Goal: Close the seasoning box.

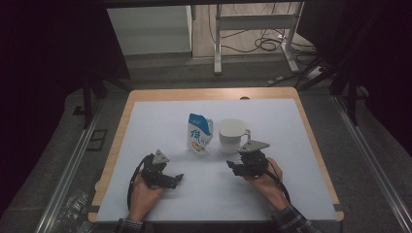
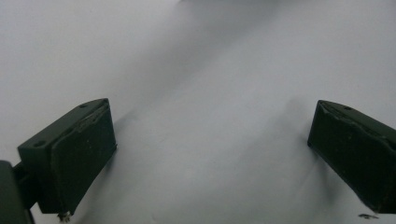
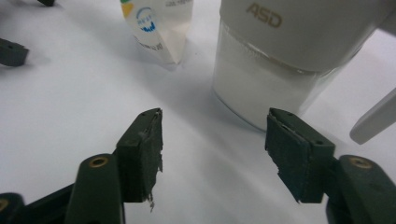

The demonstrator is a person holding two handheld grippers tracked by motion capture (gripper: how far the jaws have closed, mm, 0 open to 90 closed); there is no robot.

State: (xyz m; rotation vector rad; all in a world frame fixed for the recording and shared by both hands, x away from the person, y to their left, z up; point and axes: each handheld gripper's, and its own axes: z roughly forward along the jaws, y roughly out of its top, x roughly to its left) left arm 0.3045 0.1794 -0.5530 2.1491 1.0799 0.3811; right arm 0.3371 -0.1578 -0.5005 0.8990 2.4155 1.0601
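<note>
Right gripper (image 3: 214, 140): jaws apart with nothing between them, bare white table cover (image 3: 70, 93) under the gap; low over the surface, aimed at the base of the white cup (image 3: 280, 60); cup just beyond the fingertips, near but not touched; pale handle (image 3: 373, 119) slanting off past the right-hand jaw; gold letters "ASD" readable on the cup's upper band. Beside the cup, slightly apart from it, a white and blue milk carton (image 3: 161, 28); round blue emblem and a line of small print on its face, too small to read.

From above: right gripper (image 1: 238, 166) just short of the cup (image 1: 232, 136), carton (image 1: 199, 133) standing upright to the cup's left with a large white character on its blue panel, not readable with certainty; both near the middle of the table (image 1: 145, 97).

Left gripper (image 2: 212, 149): jaws spread wide, empty, plain white cover beneath; resting on the cover (image 1: 160, 175), well apart from carton and cup.

Step in hand, judged from the pose: approach to the cup, grasp not yet made. Next move likely calls for a short push forward until the jaws straddle the handle or the wall, then a firm close; rounded smooth wall prone to slipping, and carton close enough to be knocked if swung wide.
</note>
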